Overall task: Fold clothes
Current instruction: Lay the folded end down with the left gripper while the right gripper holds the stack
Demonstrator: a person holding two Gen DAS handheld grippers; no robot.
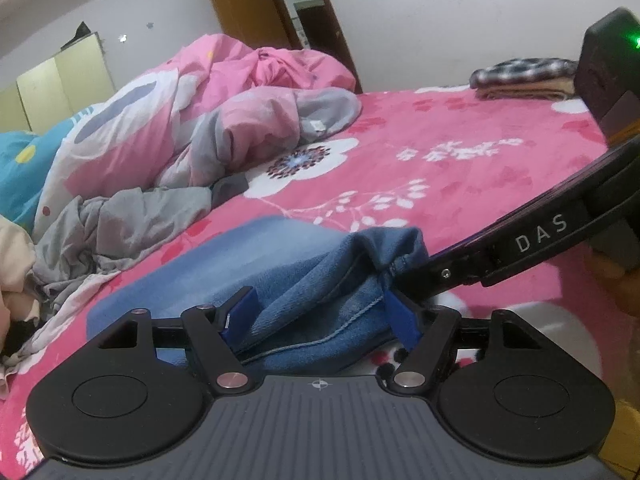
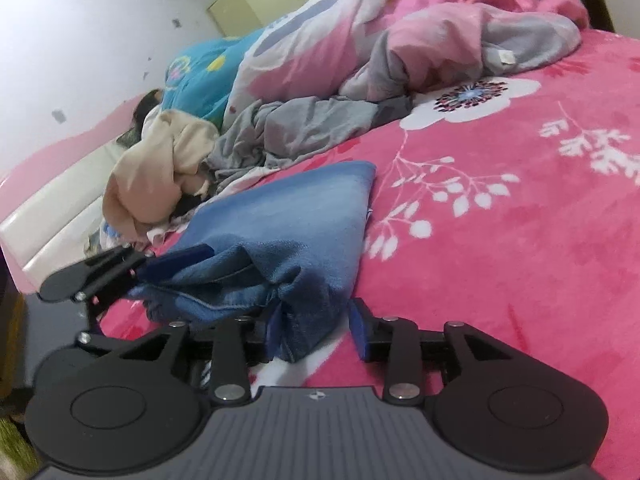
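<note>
The bed (image 1: 460,168) fills most of the room, spread with a bright pink blanket printed with white flowers and leafy sprigs. Along its far side a rumpled pink and grey duvet (image 1: 224,96) is heaped up, with a turquoise cover (image 2: 200,76) behind it and a loose grey garment (image 2: 304,128) spilling out in front. A beige garment (image 2: 160,176) lies bunched at the edge of the bed next to the grey one. At the far corner of the bed, well apart from the rest, sits a small stack of folded clothes (image 1: 524,80), a checked piece on top. A brown door (image 1: 244,0) stands against the white wall behind.

Near the front edge of the bed lies the blue denim garment (image 1: 280,272), partly flattened on the blanket, its near end gathered up into folds.

The left claw (image 1: 320,316) stands wide, its blue pads on either side of a thick bunch of the denim; the cloth fills the gap between them, but I cannot tell whether the pads actually press on it. The right claw (image 2: 316,328) is on the neighbouring corner of the same garment. A hanging fold of denim sits against its left pad, while a clear gap shows before the right pad, so the jaws are apart and not clamped.
</note>
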